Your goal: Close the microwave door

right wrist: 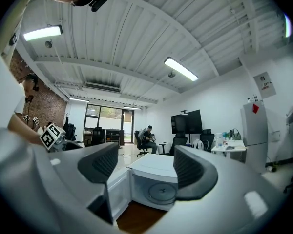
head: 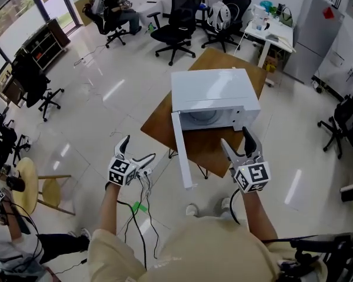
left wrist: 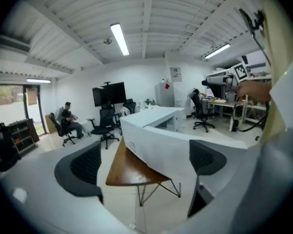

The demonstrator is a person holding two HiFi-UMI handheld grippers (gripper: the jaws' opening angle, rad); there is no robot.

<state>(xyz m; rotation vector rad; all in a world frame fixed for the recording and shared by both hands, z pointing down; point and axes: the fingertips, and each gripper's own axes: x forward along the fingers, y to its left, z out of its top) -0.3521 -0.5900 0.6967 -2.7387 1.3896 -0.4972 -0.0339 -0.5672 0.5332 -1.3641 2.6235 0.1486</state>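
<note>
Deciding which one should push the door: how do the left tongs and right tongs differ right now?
The left tongs sit left of the open door; the right tongs sit right of it, in front of the microwave. The left tongs' view faces the door's outer side; the right tongs' view looks into the cavity. Both are open and empty.

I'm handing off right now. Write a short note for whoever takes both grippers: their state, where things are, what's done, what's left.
Left gripper: open, empty, to the left of the door, not touching it.
Right gripper: open, empty, in front of the microwave, toward its right side.
The microwave sits on the table. Its door, hinged on the left, stands wide open toward the person.
Done: nothing so far.
Left: swing the door shut, probably by pushing its outer face with the left gripper.
</note>
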